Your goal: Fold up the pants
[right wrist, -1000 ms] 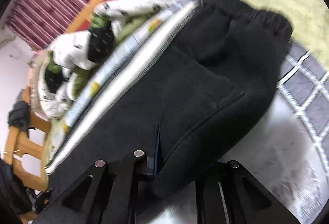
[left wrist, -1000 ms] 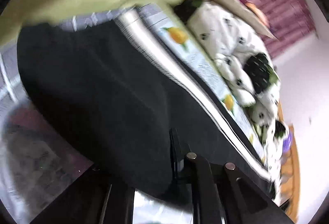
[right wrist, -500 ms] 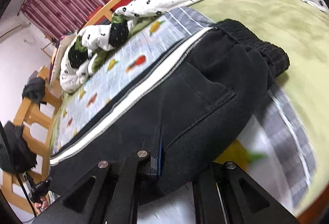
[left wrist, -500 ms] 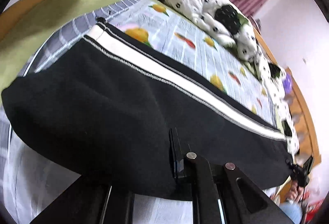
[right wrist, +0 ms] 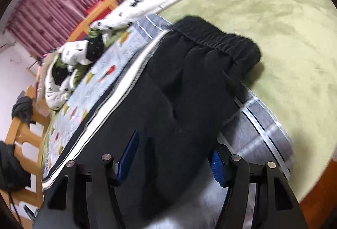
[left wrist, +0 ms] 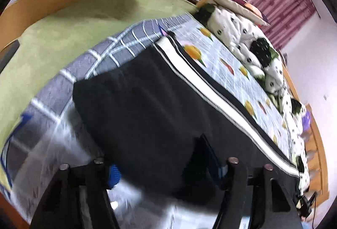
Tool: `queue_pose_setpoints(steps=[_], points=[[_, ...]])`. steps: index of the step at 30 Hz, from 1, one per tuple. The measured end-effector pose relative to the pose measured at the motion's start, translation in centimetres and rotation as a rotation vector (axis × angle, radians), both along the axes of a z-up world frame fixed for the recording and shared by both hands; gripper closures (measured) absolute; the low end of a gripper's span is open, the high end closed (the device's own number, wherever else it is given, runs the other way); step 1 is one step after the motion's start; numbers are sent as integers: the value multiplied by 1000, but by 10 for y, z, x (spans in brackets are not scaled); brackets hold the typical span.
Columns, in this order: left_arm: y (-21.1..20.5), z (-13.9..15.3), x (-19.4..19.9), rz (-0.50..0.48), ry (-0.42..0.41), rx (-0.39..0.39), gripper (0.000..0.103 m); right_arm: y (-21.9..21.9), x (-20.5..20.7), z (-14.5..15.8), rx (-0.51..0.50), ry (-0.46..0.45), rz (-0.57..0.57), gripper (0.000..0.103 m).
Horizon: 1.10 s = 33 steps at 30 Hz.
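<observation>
Black pants [left wrist: 151, 102] with a white side stripe [left wrist: 210, 90] lie folded lengthwise on the bed. In the right wrist view the pants [right wrist: 179, 92] show their elastic waistband [right wrist: 219, 39] at the far end. My left gripper [left wrist: 166, 174] is open, its blue-padded fingers standing either side of the near edge of the pants. My right gripper [right wrist: 172, 163] is open too, its fingers spread around the near edge of the pants below the waistband.
The bed carries a fruit-print sheet [left wrist: 231, 64], a grey checked cover [left wrist: 105, 56] and a green blanket [right wrist: 263, 18]. A white spotted duvet [left wrist: 252, 39] is heaped along the far side by the wooden bed frame [right wrist: 19, 134]. Maroon curtains [right wrist: 52, 1] hang behind.
Both grippers have opened and let go of the pants' edge. The pants now lie flat on the bed, and both cameras have tilted.
</observation>
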<state>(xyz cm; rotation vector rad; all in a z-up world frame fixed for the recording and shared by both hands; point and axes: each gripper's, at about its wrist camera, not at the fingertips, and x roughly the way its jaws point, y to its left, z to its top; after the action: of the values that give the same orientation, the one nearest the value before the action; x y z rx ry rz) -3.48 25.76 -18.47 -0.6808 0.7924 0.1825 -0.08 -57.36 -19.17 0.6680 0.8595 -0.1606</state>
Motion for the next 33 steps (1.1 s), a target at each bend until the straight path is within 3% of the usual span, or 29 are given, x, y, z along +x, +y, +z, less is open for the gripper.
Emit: queue_pose_setpoints(steps=[1, 2, 3, 5, 7, 9, 11, 12, 14, 20, 25, 28, 31, 33], points=[[2, -1, 5, 11, 11, 12, 58, -2, 9, -4, -6, 17, -15, 54], [6, -1, 11, 19, 23, 26, 79, -2, 16, -5, -21, 18, -27, 67], [10, 1, 16, 21, 16, 24, 86, -3, 24, -4, -40, 15, -24, 80], [15, 4, 18, 6, -34, -22, 88, -7, 29, 5, -40, -28, -24, 86], [13, 2, 19, 4, -6, 1, 88, -13, 29, 10, -1, -67, -40, 86], [8, -4, 18, -7, 44, 41, 81, -11, 31, 2, -20, -1, -17, 81], [4, -4, 9, -33, 39, 51, 75, -8, 33, -3, -44, 49, 10, 71], [4, -1, 3, -37, 40, 56, 57, -8, 24, -1, -50, 48, 24, 67], [1, 6, -15, -51, 26, 77, 40, -5, 9, 8, -78, 53, 31, 64], [-34, 45, -40, -282, -34, 145, 42, 22, -22, 59, -252, 33, 74, 64], [-43, 94, -20, -307, -181, 159, 39, 81, 4, 98, -363, -44, 198, 50], [-30, 98, 26, -243, -135, 186, 39, 123, 38, 105, -394, -69, 292, 50], [-16, 82, 70, -202, -54, 165, 41, 161, 77, 100, -392, -67, 374, 50], [-10, 71, 99, -175, -4, 201, 44, 181, 96, 93, -390, -59, 419, 50]])
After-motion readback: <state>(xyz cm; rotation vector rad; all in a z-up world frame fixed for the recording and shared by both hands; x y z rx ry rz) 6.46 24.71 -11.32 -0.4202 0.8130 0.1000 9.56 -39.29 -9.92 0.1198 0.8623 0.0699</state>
